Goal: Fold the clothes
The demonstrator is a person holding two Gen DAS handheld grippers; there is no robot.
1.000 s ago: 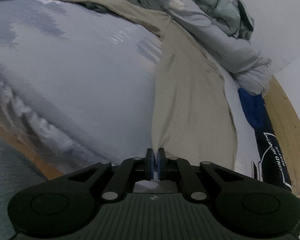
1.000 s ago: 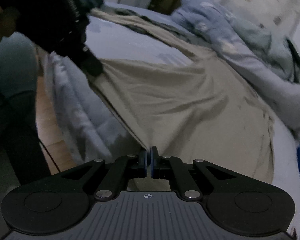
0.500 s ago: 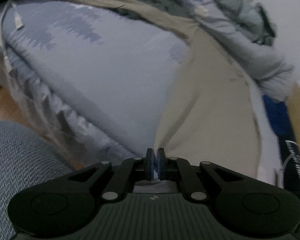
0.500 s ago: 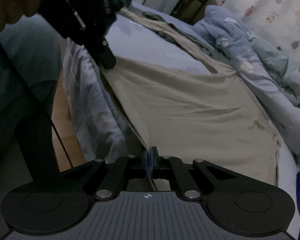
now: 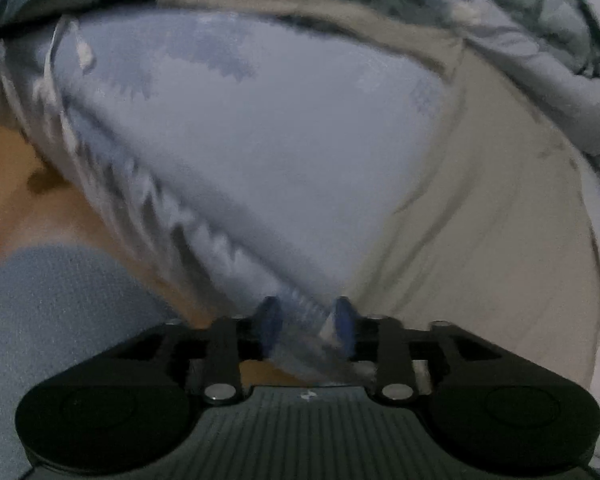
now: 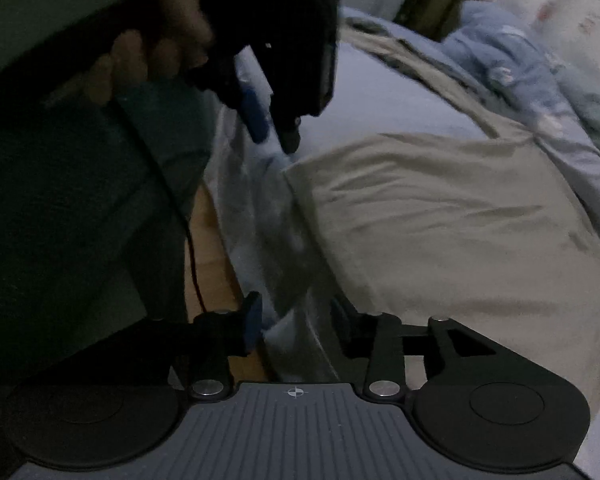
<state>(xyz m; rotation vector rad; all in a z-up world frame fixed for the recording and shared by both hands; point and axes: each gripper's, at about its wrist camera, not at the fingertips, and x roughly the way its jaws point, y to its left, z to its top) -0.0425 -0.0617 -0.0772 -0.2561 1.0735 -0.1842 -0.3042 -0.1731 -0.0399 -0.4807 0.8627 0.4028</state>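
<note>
A beige garment (image 6: pixel 440 216) lies flat on the pale blue bed sheet; it also shows in the left wrist view (image 5: pixel 480 208) at the right. My left gripper (image 5: pixel 306 316) is open and empty at the bed's near edge, just left of the garment's corner. In the right wrist view the left gripper (image 6: pixel 276 132) hangs over the garment's far near-side corner. My right gripper (image 6: pixel 296 320) is open and empty at the bed's edge beside the garment's near corner.
The bed sheet (image 5: pixel 260 140) hangs in a ruffle over the edge above a wooden floor (image 5: pixel 16 184). A rumpled blue duvet (image 6: pixel 540 80) lies along the far side. The person's clothed body (image 6: pixel 60 200) is at the left.
Both grippers were shut on the garment's near corners; both have opened and let go. The garment now lies flat on the bed. The left gripper swung to the left.
</note>
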